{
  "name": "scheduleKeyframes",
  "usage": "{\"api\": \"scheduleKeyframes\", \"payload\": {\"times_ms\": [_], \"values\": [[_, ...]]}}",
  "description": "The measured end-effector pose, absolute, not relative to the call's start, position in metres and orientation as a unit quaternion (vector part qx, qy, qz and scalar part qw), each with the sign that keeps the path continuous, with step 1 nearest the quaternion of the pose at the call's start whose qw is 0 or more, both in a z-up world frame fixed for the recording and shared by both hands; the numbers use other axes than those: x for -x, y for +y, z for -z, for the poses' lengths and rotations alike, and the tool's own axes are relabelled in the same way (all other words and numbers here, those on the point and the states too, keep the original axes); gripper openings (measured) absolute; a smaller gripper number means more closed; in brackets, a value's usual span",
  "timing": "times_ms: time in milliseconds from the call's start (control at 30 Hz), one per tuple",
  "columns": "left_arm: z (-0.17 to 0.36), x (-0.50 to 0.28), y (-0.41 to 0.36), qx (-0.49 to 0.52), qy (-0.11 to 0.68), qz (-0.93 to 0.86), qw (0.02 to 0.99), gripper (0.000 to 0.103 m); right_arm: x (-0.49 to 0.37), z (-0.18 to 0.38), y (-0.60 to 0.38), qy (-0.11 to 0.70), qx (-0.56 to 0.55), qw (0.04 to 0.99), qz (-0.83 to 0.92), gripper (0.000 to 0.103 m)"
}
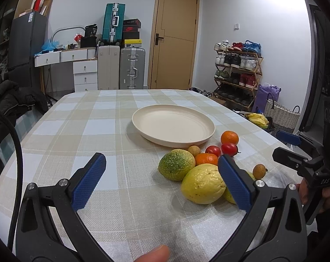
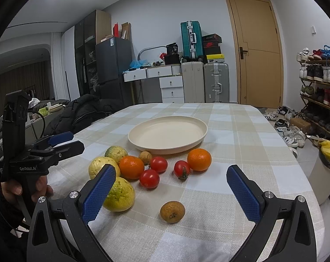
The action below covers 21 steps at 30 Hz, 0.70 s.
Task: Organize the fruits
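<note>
Checked cloth in beige and pale blue covers the table, with a door, stacked suitcases and a shoe rack behind. We see a cream plate bare near the middle. Just in front of it the fruit lies on the cloth: two oranges, three tomatoes, three yellow-green guavas and small brown longans, one of these lying apart nearest us. We hold our left gripper wide open over the cloth beside the guavas, gripping nothing. Our right gripper is likewise spread wide and empty, the near longan between its fingers.
</note>
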<state>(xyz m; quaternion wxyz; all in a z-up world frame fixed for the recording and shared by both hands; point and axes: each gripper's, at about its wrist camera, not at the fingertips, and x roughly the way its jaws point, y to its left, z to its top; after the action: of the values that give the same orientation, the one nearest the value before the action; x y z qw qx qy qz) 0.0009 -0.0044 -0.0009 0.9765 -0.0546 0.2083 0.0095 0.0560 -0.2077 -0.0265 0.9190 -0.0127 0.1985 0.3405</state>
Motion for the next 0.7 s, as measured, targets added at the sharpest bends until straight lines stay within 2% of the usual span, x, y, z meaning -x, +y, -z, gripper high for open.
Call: {"api": "scheduleKeyframes", "payload": {"times_ms": [700], "values": [[0.0009,-0.0016,-0.0043,0.05,0.207,-0.01,0.977,0.102,-0.0557,0.027,-0.207,0.199,0.014,0.919,-0.34,0.103]]}}
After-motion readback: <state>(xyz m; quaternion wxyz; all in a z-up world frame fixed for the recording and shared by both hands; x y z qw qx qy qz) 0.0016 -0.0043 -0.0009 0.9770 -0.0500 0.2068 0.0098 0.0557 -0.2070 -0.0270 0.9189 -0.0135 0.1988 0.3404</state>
